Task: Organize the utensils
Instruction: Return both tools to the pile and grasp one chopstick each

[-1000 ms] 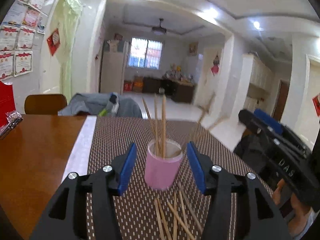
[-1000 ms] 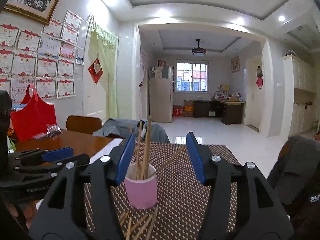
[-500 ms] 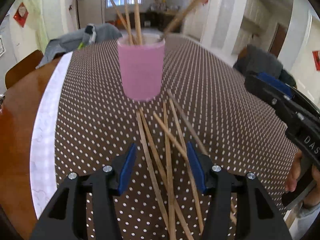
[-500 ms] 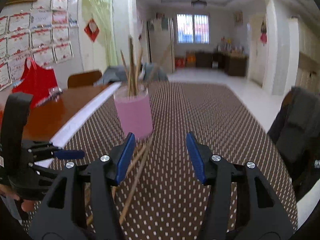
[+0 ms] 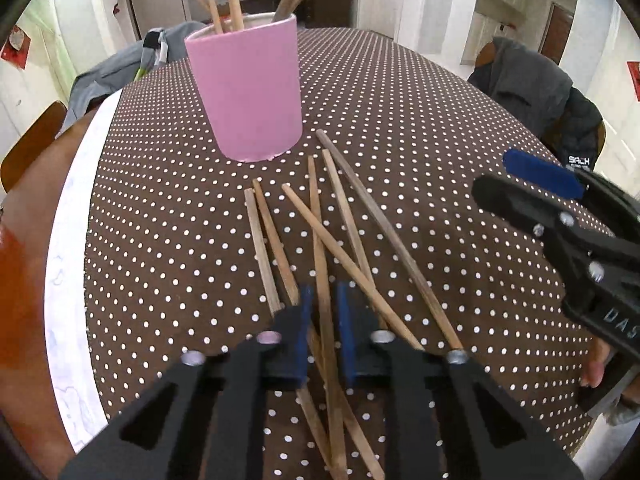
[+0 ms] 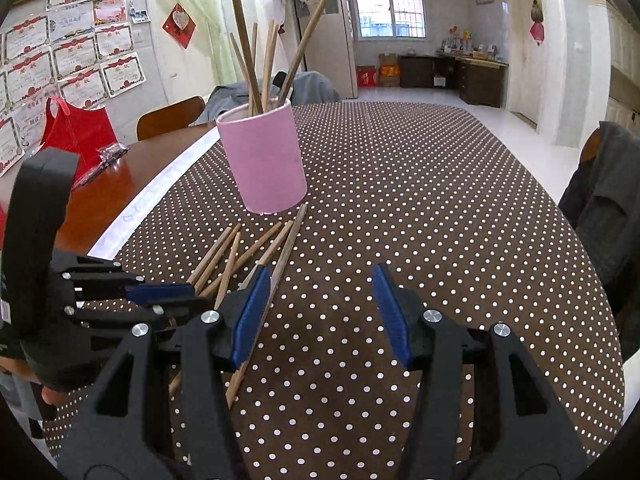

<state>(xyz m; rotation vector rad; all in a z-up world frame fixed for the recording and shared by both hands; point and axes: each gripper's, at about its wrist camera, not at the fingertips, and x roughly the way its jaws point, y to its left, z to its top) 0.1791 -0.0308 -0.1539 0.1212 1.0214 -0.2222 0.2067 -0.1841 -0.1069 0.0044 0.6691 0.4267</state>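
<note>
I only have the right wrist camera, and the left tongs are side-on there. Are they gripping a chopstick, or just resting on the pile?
Observer: Gripping. The left wrist view shows the left tongs shut on one chopstick, whose far end points toward the pink cup.
Operator: How many sticks are in that pile, counting the gripped one?
Observer: Six far ends show in the loose chopsticks on the dotted cloth. They cross each other in front of the tongs.
</note>
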